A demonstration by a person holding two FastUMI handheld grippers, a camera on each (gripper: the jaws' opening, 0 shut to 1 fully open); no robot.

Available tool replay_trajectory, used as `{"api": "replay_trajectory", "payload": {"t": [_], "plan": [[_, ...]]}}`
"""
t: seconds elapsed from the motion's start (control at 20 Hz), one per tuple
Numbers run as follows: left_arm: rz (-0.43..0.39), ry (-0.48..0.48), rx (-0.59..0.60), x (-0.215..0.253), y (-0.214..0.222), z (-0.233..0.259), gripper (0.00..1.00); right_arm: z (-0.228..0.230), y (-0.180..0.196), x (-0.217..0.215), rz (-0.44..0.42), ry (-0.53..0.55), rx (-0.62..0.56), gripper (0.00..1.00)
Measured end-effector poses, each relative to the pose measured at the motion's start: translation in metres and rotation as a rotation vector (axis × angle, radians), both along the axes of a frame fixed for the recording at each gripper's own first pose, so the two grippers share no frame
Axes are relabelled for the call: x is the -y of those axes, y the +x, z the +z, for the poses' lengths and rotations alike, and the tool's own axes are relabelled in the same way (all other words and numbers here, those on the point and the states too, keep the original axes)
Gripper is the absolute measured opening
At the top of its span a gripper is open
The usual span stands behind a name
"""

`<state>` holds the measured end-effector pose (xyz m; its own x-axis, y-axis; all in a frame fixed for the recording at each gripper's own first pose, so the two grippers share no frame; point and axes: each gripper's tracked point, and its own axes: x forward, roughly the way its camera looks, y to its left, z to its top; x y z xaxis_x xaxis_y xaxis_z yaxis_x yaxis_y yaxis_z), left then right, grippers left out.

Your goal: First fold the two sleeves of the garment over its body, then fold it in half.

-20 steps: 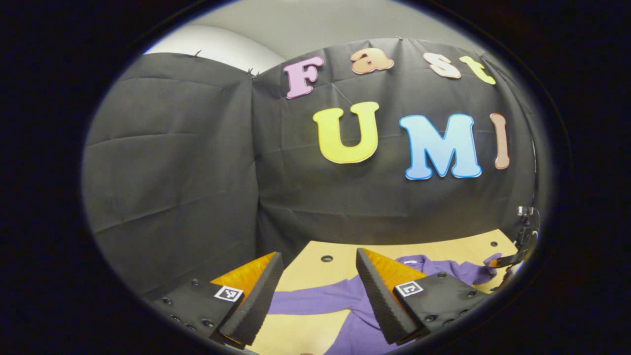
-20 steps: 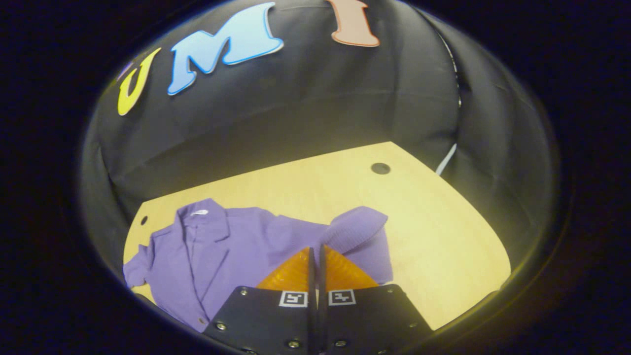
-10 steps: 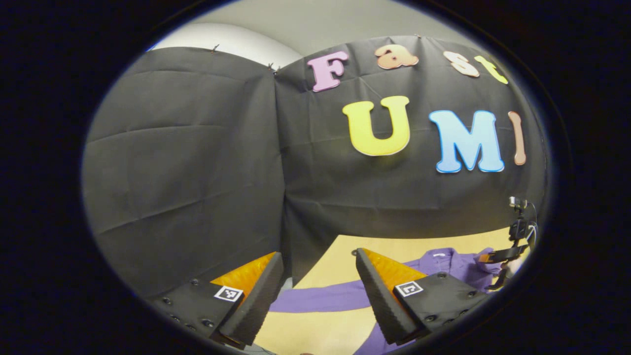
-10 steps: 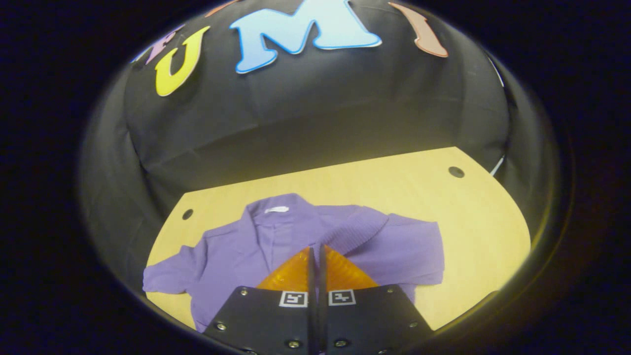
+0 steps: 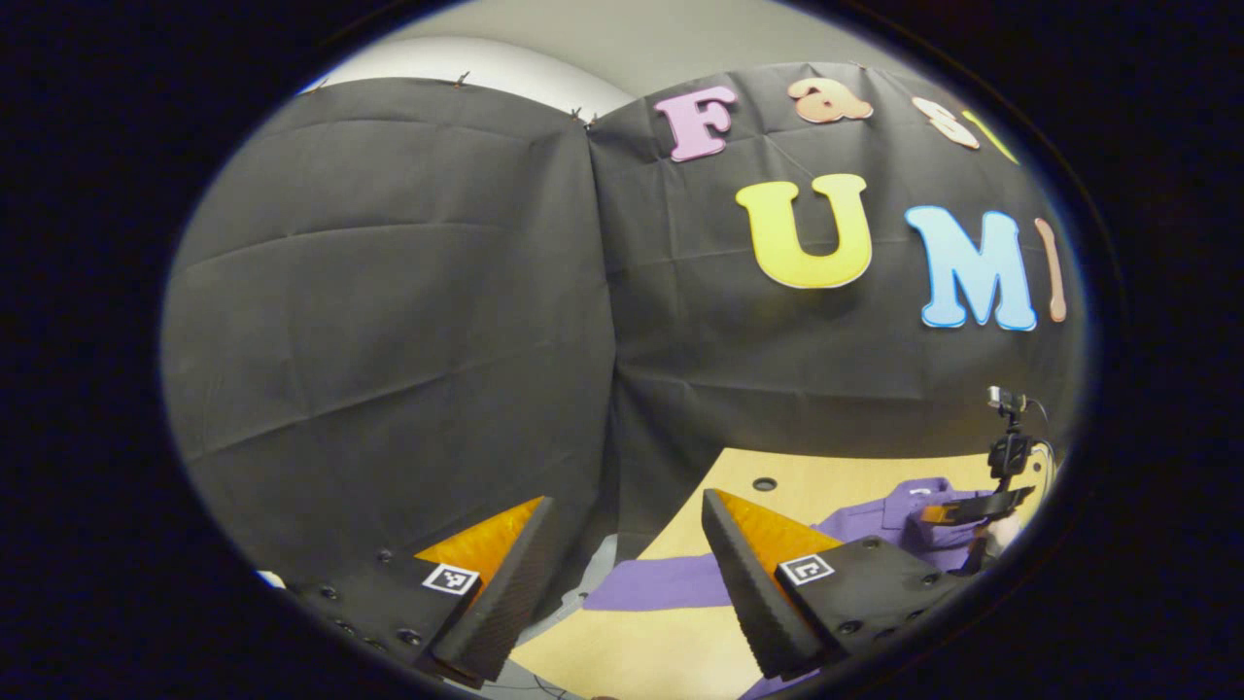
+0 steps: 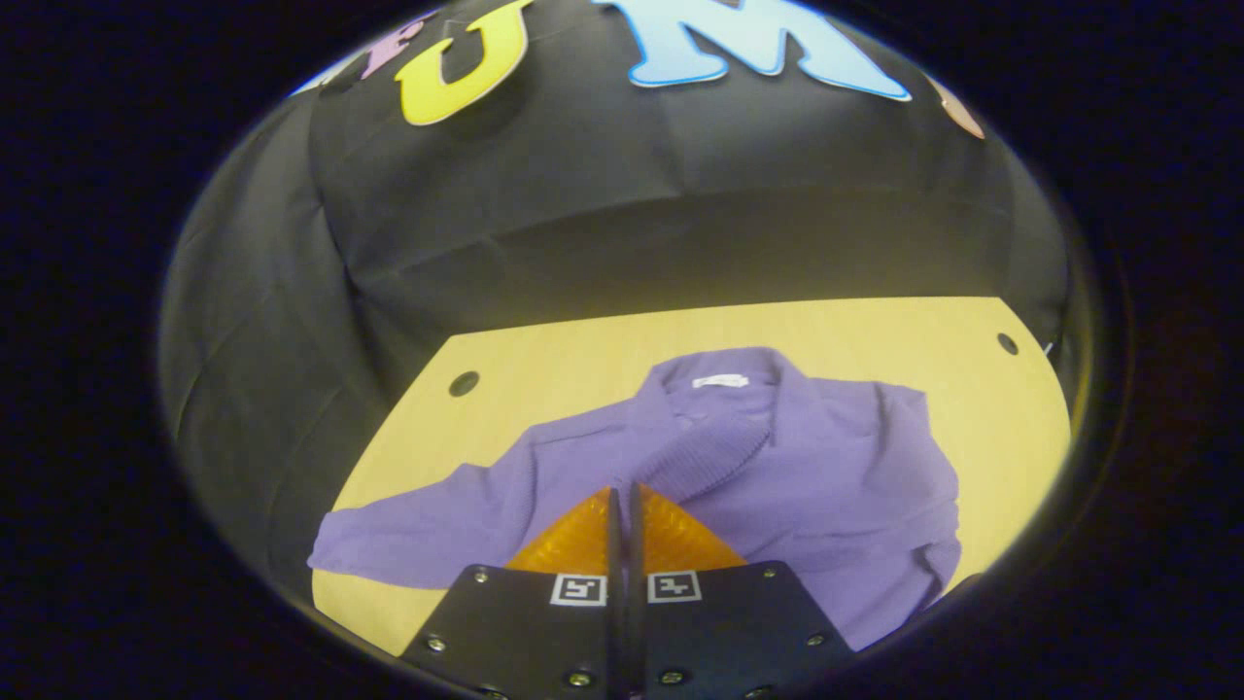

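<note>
— Jaws on the right gripper [image 6: 622, 501] are pressed together, do you see? Almost no gap between them.

— Yes. The ribbed cuff [image 6: 705, 452] comes right up to their tips, so I judge they are pinching its edge. This sleeve is folded in, with the cuff over the chest of the garment [image 6: 846, 476], a little below the collar [image 6: 719, 374].

— And the garment itself?

— It lies flat on the table [image 6: 544, 374], collar toward the black wall, body open to us. One sleeve looks nearly done. What I think remains for it is to let go of the cuff there.

— What about the left gripper [image 5: 627, 501]?

— Its jaws are spread wide and hold nothing. It points rather high, more at the wall than at the table, and it is near the table's left edge.

— So which piece is next?

— In my opinion, the outstretched sleeve [image 6: 428, 530]. It lies straight out from the shoulder to the left side of the table, its long axis across the table, nearly parallel to the wall. From the left jaws it lies ahead and lower, between them and a bit to their right, with its end close to that gripper.

— Then the left hand is the nearer one.

— Clearly. The right gripper is over the chest, well apart from that sleeve end. The left one would need to tip down and take the end, then carry it along the sleeve's own line toward the body.

— Any risk?

— The cloth is thin and flat on the table, so the jaws may catch too little of it.
</note>
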<state>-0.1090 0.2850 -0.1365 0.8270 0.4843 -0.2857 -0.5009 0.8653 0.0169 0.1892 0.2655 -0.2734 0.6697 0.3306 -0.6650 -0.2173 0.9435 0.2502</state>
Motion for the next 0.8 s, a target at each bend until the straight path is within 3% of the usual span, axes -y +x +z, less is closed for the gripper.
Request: {"api": "replay_trajectory", "payload": {"t": [0.3,0.6,0.7,0.75,0.8], "plan": [[0.043,-0.018,-0.012,-0.019,-0.006,-0.014,0.97,-0.034,-0.024,-0.061,0.13,-0.03,-0.062,0.01],[0.06,-0.038,-0.035,-0.023,-0.007,-0.031,0.97,-0.073,-0.044,-0.072,0.204,-0.097,-0.136,0.02],[0.06,-0.045,-0.039,-0.023,-0.005,-0.035,0.97,-0.077,-0.049,-0.079,0.223,-0.071,-0.17,0.02],[0.059,-0.048,-0.041,-0.022,-0.004,-0.038,0.97,-0.081,-0.054,-0.084,0.237,-0.046,-0.199,0.11],[0.057,-0.053,-0.044,-0.021,-0.002,-0.042,0.97,-0.08,-0.054,-0.082,0.238,-0.052,-0.202,0.31]]}}
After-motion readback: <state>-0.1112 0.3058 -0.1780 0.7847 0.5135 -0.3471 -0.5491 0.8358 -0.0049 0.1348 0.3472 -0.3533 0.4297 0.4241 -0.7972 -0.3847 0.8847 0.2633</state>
